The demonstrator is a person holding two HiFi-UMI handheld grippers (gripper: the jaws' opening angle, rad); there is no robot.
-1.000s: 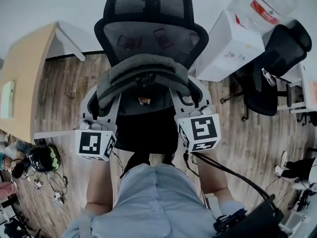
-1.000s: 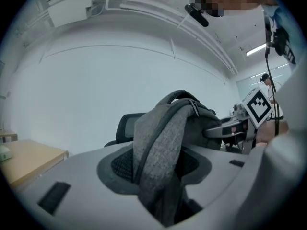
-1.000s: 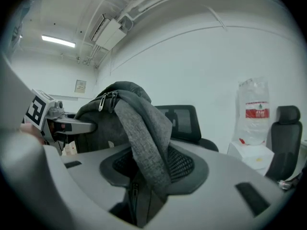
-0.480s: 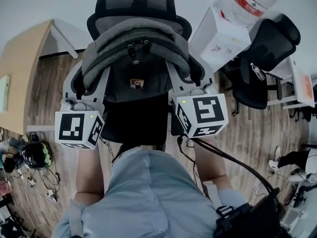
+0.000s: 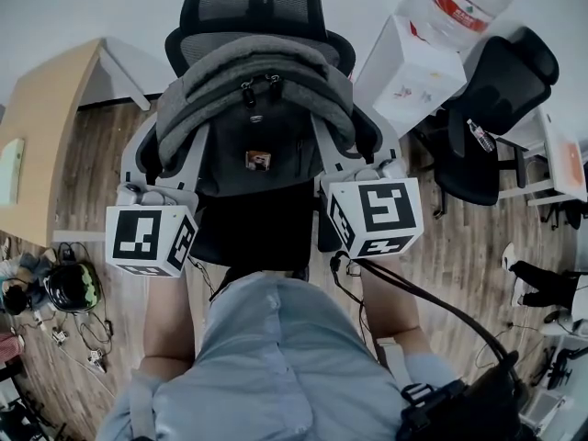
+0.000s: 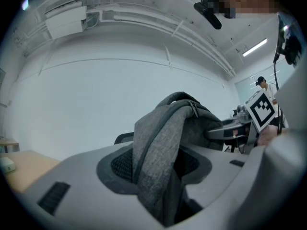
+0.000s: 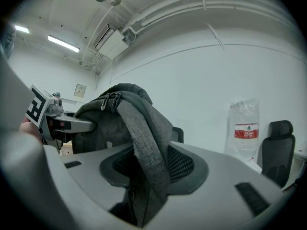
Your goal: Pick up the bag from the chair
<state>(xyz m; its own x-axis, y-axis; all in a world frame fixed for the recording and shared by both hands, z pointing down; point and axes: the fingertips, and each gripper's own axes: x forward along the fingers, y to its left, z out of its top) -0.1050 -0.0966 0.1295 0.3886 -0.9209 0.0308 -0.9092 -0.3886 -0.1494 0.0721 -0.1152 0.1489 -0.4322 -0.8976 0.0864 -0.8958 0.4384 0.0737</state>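
The room is bright and evenly lit. Long ceiling lights [image 7: 63, 43] glow up and left of the bag [image 7: 144, 128]. Every picture bends round like a fishbowl, with dark corners. Below the bag the nearest parts look soft and blurry. Shadows are faint.

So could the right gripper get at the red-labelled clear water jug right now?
Probably not: the right gripper has its jaws clamped on the grey fabric backpack, and the clear water jug stands apart, off to its right.
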